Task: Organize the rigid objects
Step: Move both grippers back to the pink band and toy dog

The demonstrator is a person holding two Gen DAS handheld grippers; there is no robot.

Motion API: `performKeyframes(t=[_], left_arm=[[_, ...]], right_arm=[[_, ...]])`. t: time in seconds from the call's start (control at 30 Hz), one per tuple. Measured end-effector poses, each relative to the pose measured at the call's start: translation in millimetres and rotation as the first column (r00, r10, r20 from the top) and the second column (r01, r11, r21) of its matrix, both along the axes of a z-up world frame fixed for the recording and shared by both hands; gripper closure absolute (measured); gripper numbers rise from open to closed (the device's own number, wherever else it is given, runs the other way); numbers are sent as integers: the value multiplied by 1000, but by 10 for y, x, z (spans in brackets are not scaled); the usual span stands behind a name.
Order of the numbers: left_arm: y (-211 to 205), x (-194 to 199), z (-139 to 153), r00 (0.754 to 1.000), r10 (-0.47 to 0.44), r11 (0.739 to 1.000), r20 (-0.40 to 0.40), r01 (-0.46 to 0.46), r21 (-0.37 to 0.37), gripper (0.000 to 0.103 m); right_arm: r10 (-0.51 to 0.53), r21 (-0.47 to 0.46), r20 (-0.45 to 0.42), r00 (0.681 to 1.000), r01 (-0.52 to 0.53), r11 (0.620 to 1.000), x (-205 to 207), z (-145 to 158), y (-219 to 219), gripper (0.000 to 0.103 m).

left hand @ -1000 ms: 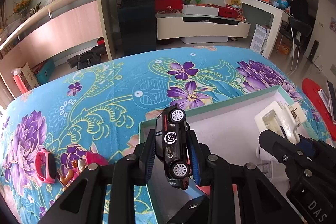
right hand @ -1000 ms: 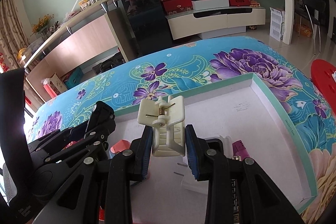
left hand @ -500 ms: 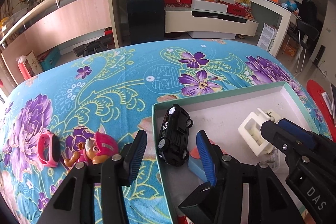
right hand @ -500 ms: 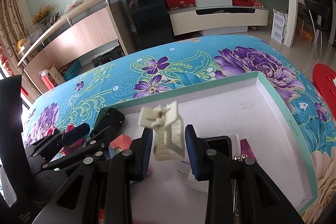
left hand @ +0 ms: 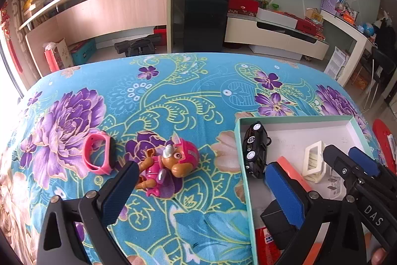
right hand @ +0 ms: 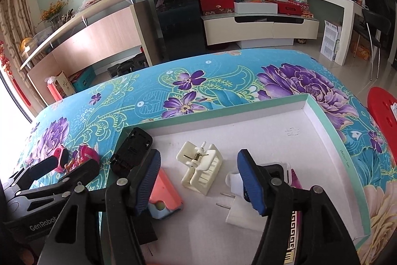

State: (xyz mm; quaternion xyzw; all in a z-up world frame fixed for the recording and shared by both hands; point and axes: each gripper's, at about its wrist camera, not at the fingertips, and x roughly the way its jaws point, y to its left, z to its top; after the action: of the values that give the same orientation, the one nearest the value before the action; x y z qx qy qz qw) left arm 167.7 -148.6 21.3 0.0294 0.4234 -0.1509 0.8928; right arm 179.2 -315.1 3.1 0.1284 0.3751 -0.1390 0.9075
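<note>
A shallow white box with a teal rim (left hand: 240, 150) (right hand: 330, 126) lies on the flowered cloth. In it are a black toy car (left hand: 255, 149) (right hand: 131, 153) at the left wall, a cream clip (right hand: 199, 167) (left hand: 314, 163), a salmon case (right hand: 165, 190), and a white plug (right hand: 238, 210). A pink puppy figure (left hand: 171, 165) and a pink watch (left hand: 99, 153) lie on the cloth left of the box. My left gripper (left hand: 201, 188) is open and empty just before the puppy. My right gripper (right hand: 198, 180) is open and empty above the clip.
A black block (left hand: 278, 222) and a red packet (left hand: 265, 242) lie at the box's near left end. A purple item (right hand: 295, 178) sits behind the right finger. A red stool (right hand: 382, 106) stands off the table's right side.
Both grippers opened and let go: the car and the clip now lie in the box. My left gripper swung left toward the puppy and watch. My right gripper drew back.
</note>
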Motion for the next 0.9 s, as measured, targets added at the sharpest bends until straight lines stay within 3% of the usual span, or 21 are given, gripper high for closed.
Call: performKeyframes(t=[0.1,0.37,0.67,0.9], left_arm=[[69,-13,6,1000,22,1000,9,-22,19,0],[205,-15,-27,998,55,998,-2,-55,15,0],[368,46,-75,994,105,994,-6,-105,14,0],[493,76,-60,992,127,992,-12,-127,0,0]], right_arm=[[-1,-21,-5,1000,1,1000,18,5,46,28],[-14,-50,-16,1000,13,999,64,-7,124,23],[-59,-41,-9,998,59,997,70,-18,101,3],[-67,-53,-1,998,67,996,90,-2,137,3]])
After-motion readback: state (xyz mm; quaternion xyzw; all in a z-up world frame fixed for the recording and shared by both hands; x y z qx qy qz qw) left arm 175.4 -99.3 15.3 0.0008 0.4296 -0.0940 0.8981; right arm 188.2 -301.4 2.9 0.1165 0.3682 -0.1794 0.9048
